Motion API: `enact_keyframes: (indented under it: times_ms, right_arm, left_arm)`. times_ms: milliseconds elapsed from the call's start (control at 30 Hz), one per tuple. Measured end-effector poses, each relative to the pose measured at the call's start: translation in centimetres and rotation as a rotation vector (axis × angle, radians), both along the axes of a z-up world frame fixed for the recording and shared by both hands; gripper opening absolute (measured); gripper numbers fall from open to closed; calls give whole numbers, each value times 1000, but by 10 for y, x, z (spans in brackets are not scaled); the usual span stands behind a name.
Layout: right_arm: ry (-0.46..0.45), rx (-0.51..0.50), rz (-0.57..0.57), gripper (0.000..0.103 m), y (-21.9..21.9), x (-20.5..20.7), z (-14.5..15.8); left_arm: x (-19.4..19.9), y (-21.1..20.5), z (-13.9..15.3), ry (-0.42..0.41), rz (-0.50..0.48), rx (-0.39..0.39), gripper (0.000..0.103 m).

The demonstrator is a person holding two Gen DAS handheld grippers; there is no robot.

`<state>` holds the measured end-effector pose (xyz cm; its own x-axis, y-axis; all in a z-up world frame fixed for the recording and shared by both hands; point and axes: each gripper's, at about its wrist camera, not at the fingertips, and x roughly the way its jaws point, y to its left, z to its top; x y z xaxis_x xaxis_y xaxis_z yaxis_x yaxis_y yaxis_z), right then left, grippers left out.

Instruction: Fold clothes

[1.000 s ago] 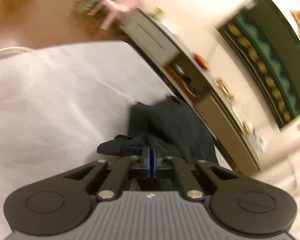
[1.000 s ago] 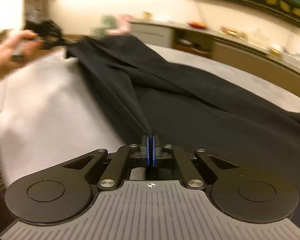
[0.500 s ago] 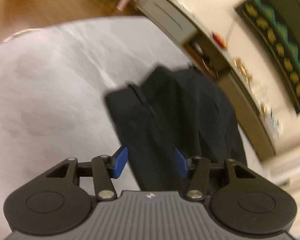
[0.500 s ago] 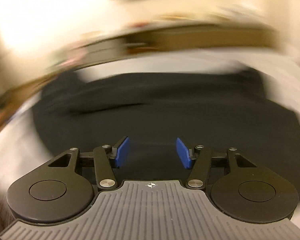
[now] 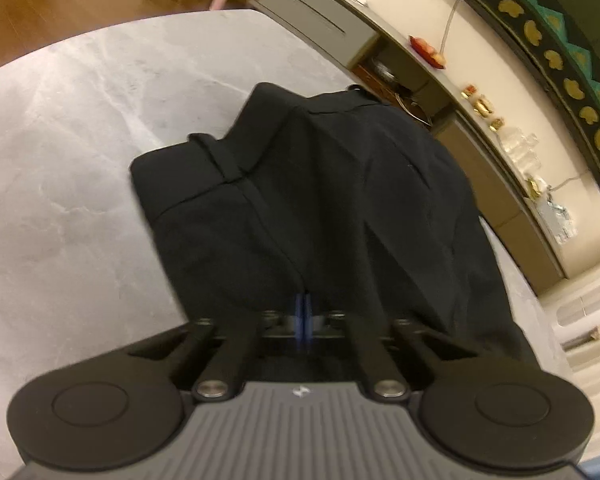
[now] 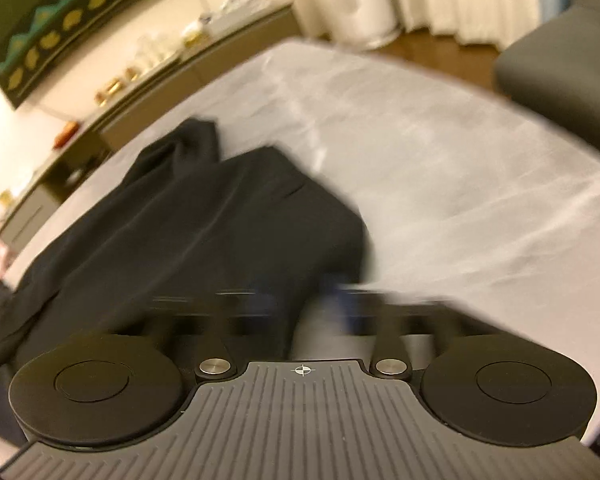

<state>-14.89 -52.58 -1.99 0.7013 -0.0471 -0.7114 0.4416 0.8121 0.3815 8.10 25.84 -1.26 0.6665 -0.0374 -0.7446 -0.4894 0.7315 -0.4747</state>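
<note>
- On the pale marbled table [image 5: 68, 184] lies the black garment [image 5: 324, 208], a pair of trousers folded into a thick bundle, with the waistband and a belt loop at its far left corner in my left wrist view.
- My left gripper [image 5: 302, 312] sits low over the near edge of that bundle; its blue pads are pressed together, and black cloth rises in a ridge straight from them, so I read it as pinching a fold of the garment.
- My right gripper [image 6: 300, 304] is badly smeared in its own view. I can make out blue streaks where the pads are, and they come out drawn together; whether any cloth is caught between them I cannot tell.
- From the right wrist view the garment [image 6: 188, 216] spreads from the lower left toward the middle of the table [image 6: 440, 152], its near right edge reaching the gripper's front.
- Beyond the table a long low sideboard [image 5: 480, 168] runs along the wall, with small gold and red items on top.
- A dark hanging with teal and gold shapes [image 5: 548, 44] is on the wall above it.
- A grey seat [image 6: 572, 60] stands past the table's far right edge in the right view.
</note>
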Motion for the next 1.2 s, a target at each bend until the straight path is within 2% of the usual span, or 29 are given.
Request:
enact_keyframes:
  times_ms: [67, 133, 167, 233, 367, 467, 533, 633, 700, 767, 800, 900, 933, 967, 1000, 1033, 1133, 1200]
  right_arm:
    - [1, -60, 31, 0, 7, 3, 6]
    - [4, -118, 53, 0, 12, 4, 11]
    - [13, -132, 14, 0, 6, 1, 12]
    - [24, -112, -49, 0, -7, -8, 13]
    - [26, -140, -41, 0, -2, -17, 16]
    - [-20, -78, -32, 0, 0, -20, 21]
    - [-45, -65, -44, 0, 2, -24, 24]
    - [-48, -58, -79, 0, -3, -33, 27]
    - [-37, -65, -89, 0, -6, -27, 22]
    - [-28, -75, -107, 0, -7, -29, 22]
    - [-23, -79, -117, 0, -8, -29, 22]
    - [-13, -101, -142, 0, -8, -32, 23]
    - [-13, -121, -146, 0, -6, -31, 25]
    - [-17, -157, -155, 7, -2, -31, 29]
    - [-23, -197, -167, 14, 2, -31, 34]
    - [-44, -253, -186, 29, 8, -33, 41]
    - [-169, -442, -179, 32, 44, -38, 71]
    - [-247, -533, -60, 32, 81, -30, 84]
  left_arm:
    - [-5, 1, 5, -18, 20, 24, 0]
    - [-19, 9, 13, -45, 62, -3, 0]
    - [-28, 14, 16, -52, 84, -24, 0]
    - [-44, 20, 19, -49, 114, -68, 0]
    - [-56, 24, 19, -44, 103, -78, 2]
    - [-55, 33, 15, -63, 91, -121, 16]
    - [-55, 37, 15, -83, 103, -126, 33]
    - [-47, 37, 14, -98, 90, -104, 34]
    - [-37, 30, 11, -79, 75, -71, 33]
    - [-29, 24, 5, -36, 51, -31, 7]
    - [-31, 23, 4, -16, 59, -25, 2]
    - [-39, 22, 10, 8, 88, -15, 1]
    - [-45, 23, 17, 1, 100, -14, 1]
    - [-50, 23, 25, -18, 108, -18, 2]
    - [-55, 24, 36, -73, 103, -34, 7]
    - [-59, 25, 48, -127, 97, -51, 14]
    - [-64, 26, 66, -218, 99, -90, 25]
    - [-55, 27, 60, -214, 97, -145, 25]
